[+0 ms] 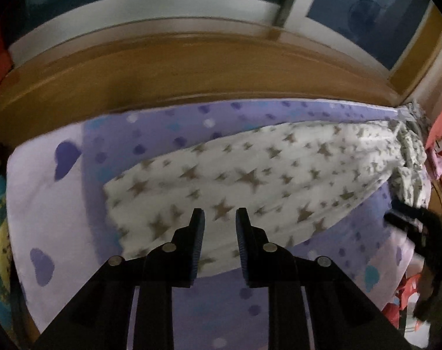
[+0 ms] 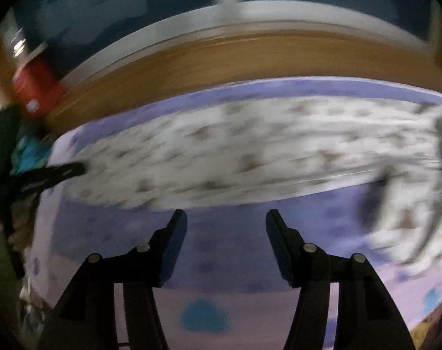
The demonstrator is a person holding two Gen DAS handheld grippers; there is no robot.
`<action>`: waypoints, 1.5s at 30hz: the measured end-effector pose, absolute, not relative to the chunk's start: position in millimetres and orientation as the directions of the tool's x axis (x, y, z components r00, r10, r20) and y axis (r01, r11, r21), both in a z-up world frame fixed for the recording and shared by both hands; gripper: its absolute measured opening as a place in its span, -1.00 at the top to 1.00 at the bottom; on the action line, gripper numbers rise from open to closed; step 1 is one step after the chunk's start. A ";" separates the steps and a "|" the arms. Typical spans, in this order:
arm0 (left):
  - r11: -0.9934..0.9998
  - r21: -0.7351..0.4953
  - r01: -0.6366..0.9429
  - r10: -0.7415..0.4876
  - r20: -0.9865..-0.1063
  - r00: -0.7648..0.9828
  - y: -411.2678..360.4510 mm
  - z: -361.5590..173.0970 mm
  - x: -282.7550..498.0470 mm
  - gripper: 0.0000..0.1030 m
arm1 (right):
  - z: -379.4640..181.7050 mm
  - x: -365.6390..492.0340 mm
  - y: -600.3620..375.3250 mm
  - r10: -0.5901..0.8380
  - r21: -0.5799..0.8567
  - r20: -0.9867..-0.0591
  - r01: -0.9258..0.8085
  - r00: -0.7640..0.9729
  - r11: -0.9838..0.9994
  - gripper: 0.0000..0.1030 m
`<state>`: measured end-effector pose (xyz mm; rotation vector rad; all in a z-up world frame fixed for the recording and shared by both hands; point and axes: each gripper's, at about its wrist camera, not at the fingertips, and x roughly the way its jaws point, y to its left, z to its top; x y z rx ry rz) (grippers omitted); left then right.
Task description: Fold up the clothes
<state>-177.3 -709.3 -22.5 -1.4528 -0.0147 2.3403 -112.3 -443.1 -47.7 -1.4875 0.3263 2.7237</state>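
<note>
Two black tongs hang over a bed with a purple sheet [image 1: 168,134] that has dots and little clouds on it. A white cloth with grey stars [image 1: 250,180] lies flat across the sheet, long from left to right. Its right end is bunched up in a heap near the right edge of the bed.

The left tongs [image 1: 220,214] are over the near edge of the starry cloth. Their two fingers have a small gap between them, and nothing is in the gap. The right tongs [image 2: 226,215] are spread wide apart with nothing in them. They hang over bare purple sheet, just on the near side of the cloth. The right view is very blurry, so the stars look like smudges there.

A brown wooden board [image 1: 162,70] runs along the far side of the bed. Behind it is a dark window with a white frame [image 1: 302,8].
</note>
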 end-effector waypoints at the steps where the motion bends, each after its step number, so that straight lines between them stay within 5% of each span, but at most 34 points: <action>1: -0.921 -0.218 -0.322 0.338 -0.857 -0.388 -703.0 -20.5 -176.3 0.58 | -45.2 -112.0 -423.9 -0.066 0.175 -0.836 -0.150 -0.545 -0.973 -0.10; 15: -0.930 -0.334 -0.153 0.367 -0.843 -0.394 -544.0 -59.9 -170.3 0.50 | -80.2 -140.0 -350.0 -0.097 0.196 -0.822 -0.119 -0.561 -0.973 -0.10; 17: -0.949 -0.294 -0.116 0.314 -0.842 -0.438 -531.0 -60.2 -165.8 0.31 | -88.2 -143.7 -347.0 -0.129 0.203 -0.830 -0.079 -0.543 -0.976 -0.11; 20: -0.963 -0.262 -0.066 0.261 -0.838 -0.478 -519.5 -59.4 -158.7 0.09 | -89.8 -142.6 -347.7 -0.182 0.218 -0.820 -0.001 -0.543 -0.976 -0.33; 25: -0.977 -0.211 -0.030 0.201 -0.865 -0.461 -510.3 -57.4 -150.2 0.06 | -90.4 -142.4 -354.6 -0.213 0.220 -0.823 0.050 -0.527 -0.974 -0.57; 31: -0.951 -0.304 -0.055 0.295 -0.844 -0.448 -526.2 -55.9 -142.7 -0.01 | -93.0 -153.0 -355.4 -0.275 0.261 -0.837 0.097 -0.473 -0.960 -0.90; 39: -0.946 -0.205 -0.253 0.304 -0.834 -0.461 -511.0 -23.4 -149.5 -0.01 | -55.9 -151.8 -326.1 -0.341 0.290 -0.840 0.182 -0.423 -0.939 -0.64; 45: -0.901 -0.178 -0.395 0.356 -0.823 -0.443 -469.7 -5.3 -194.8 -0.01 | -20.4 -186.4 -262.6 -0.188 0.075 -0.837 0.232 -0.514 -0.970 -0.61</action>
